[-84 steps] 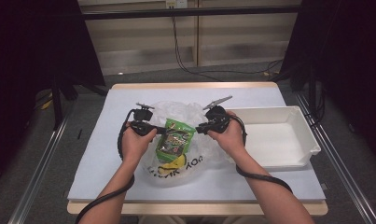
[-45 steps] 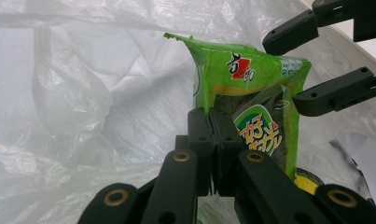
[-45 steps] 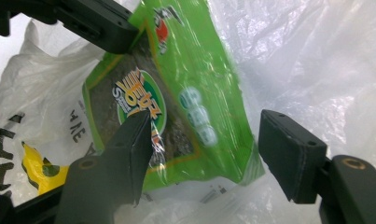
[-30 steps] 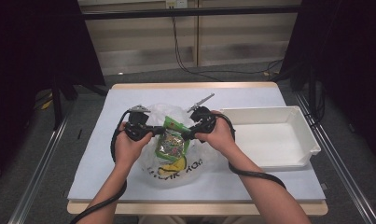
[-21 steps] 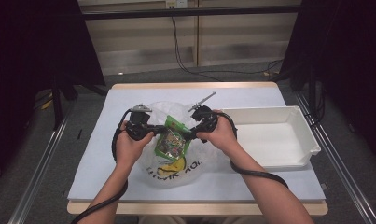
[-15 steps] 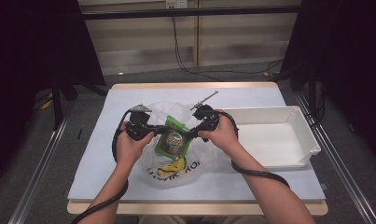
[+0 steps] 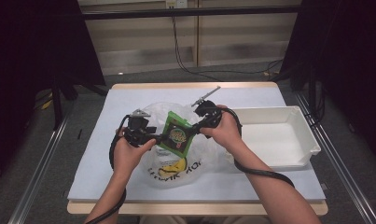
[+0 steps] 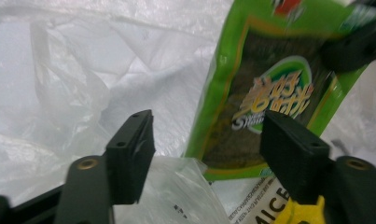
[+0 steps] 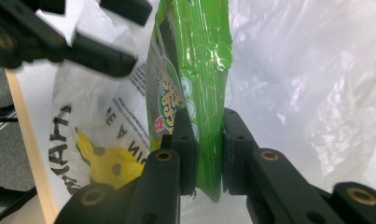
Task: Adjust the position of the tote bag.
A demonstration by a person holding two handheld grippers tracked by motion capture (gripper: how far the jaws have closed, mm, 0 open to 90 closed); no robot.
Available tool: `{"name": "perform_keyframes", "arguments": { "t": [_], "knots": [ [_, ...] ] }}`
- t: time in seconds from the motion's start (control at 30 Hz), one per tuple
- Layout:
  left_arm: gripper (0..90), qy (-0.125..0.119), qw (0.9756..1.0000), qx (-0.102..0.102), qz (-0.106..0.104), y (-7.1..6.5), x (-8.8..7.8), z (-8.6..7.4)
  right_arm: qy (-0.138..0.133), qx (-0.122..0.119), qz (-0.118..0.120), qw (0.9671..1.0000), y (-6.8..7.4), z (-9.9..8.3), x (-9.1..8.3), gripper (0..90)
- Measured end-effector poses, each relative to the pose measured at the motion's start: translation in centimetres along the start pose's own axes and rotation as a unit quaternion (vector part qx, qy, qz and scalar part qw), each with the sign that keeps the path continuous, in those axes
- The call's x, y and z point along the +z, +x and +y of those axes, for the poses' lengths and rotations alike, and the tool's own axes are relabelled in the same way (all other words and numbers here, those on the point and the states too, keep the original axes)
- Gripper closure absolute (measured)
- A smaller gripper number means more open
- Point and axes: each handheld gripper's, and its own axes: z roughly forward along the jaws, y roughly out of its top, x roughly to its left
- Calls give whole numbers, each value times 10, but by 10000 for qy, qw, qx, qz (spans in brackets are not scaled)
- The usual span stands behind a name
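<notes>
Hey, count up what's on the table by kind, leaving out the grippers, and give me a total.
Green snack packets: 1
Clear plastic bags: 1
White trays: 1
Total: 3

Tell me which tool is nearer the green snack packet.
Right. The right tool is clamped on the green snack packet; the left tool stands open just short of it.
</notes>
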Motion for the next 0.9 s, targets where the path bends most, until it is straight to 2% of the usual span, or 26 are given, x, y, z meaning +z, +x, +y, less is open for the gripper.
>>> {"name": "perform_keyframes", "arguments": {
  "t": [0.03,0.07,0.1,0.2,0.23,0.27,0.3,0.33,0.37,0.4,0.47,0.5,0.57,0.63,0.7,0.73,0.77,0.83,0.9],
  "knots": [
    [322,-56,10000,-20,26,-1,0,-1,-30,17,2,10000,1,1,-2,788],
    [308,-4,10000,22,9,0,0,-2,-27,-21,2,10000,1,2,-3,788],
    [287,-70,10000,-66,-17,-1,0,-4,-22,4,-17,10000,2,3,-5,788],
    [251,-21,9998,-186,-84,3,3,-8,21,-132,-62,9999,2,5,-9,788],
    [231,55,9999,-132,-56,6,4,-9,16,-146,-89,9999,3,5,-11,787],
    [224,40,9997,-227,-67,7,5,-10,5,-156,-115,9998,3,6,-12,787],
    [224,58,9998,-184,-85,8,4,-11,35,-165,-137,9998,3,6,-14,787],
    [223,-2,9996,-252,-125,8,5,-13,36,-177,-155,9997,3,7,-14,787],
    [221,78,9997,-210,-116,8,4,-13,24,-170,-150,9997,3,8,-15,787],
    [214,14,9995,-273,-132,7,5,-15,37,-172,-146,9997,3,9,-16,787],
    [202,64,9998,-178,-82,8,6,-16,29,-177,-162,9997,4,11,-18,787],
    [193,25,9997,-237,-72,7,6,-17,21,-186,-174,9997,4,12,-19,787],
    [170,59,9997,-193,-116,9,6,-18,29,-229,-173,9996,5,15,-22,786],
    [180,9,9996,-199,-180,7,7,-19,21,-272,-141,9995,6,17,-24,784],
    [208,50,9999,-82,-140,7,8,-19,8,-284,-181,9994,8,17,-22,783],
    [215,-36,9997,-190,-171,5,11,-19,29,-294,-175,9994,8,17,-20,783],
    [220,85,9998,-43,-182,7,10,-18,62,-295,-172,9994,8,16,-17,782],
    [250,74,9998,-83,-148,6,13,-19,127,-322,-230,9991,8,14,-9,780],
    [303,185,9996,-30,-215,6,16,-20,154,-341,-273,9989,8,12,-2,779]
  ]
}}
